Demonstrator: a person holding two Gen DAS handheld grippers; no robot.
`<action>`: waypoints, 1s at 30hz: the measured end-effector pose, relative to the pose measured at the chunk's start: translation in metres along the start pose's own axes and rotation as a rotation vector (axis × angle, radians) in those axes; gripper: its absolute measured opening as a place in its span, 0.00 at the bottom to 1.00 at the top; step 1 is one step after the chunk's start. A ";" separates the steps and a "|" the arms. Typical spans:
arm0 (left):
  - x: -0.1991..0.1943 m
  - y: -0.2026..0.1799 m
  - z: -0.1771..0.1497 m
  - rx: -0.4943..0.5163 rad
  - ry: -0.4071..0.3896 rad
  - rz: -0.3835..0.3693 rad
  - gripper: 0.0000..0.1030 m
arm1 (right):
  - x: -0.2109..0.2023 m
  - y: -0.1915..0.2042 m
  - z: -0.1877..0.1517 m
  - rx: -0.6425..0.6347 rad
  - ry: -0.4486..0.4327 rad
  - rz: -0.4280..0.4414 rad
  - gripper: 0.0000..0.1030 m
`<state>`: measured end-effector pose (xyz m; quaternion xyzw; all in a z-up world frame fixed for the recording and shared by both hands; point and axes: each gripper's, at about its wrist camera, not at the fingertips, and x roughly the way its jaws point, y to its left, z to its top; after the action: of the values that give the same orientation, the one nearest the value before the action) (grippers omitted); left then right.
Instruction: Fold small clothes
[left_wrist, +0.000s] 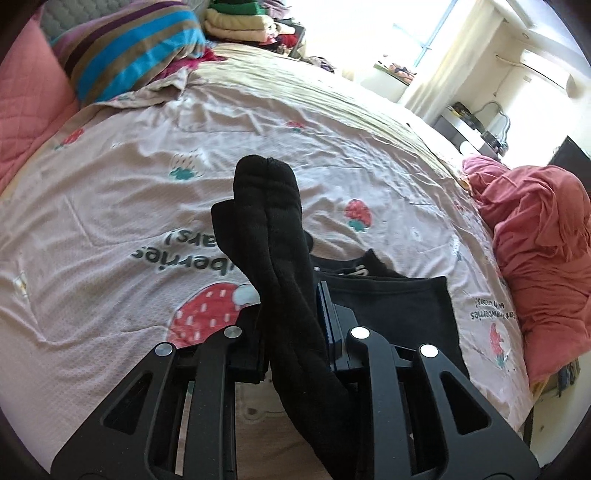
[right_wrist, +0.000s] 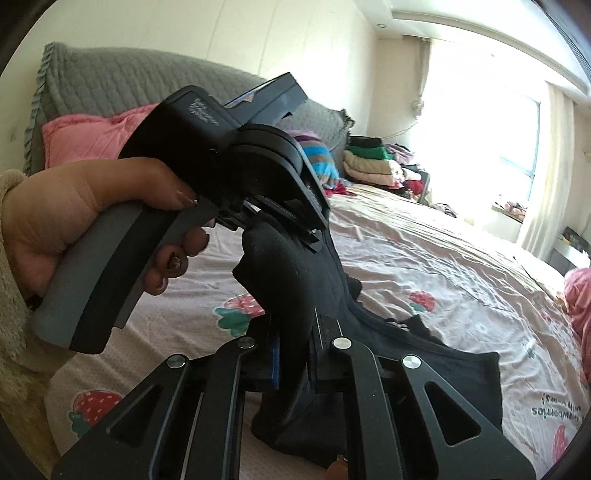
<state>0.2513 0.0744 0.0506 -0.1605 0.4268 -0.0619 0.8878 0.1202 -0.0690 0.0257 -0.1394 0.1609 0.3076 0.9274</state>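
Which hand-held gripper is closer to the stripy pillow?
Left. The left hand-held gripper holds the black socks further up the bed toward the stripy pillow; the right hand-held gripper sits behind it.

1. The bedsheet (left_wrist: 110, 206) carries upside-down black lettering just left of the left gripper (left_wrist: 291, 314), partly hidden; "berries" and "ays!" can be made out.
2. A smaller upside-down print lies on the sheet to the right of that gripper; only "strawberries" is legible.
3. The same small print shows right of the right gripper (right_wrist: 295, 354), mirrored upside down, with "strawberries" readable.
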 end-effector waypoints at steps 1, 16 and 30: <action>-0.001 -0.004 0.000 0.006 -0.002 0.000 0.14 | -0.002 -0.003 0.000 0.015 -0.004 -0.001 0.09; -0.006 -0.051 -0.001 0.072 -0.006 0.008 0.14 | -0.023 -0.033 -0.007 0.131 -0.021 -0.021 0.09; -0.001 -0.079 -0.004 0.099 -0.001 0.006 0.14 | -0.039 -0.053 -0.014 0.191 -0.025 -0.037 0.09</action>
<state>0.2492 -0.0009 0.0760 -0.1150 0.4230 -0.0800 0.8952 0.1204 -0.1350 0.0361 -0.0495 0.1751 0.2757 0.9439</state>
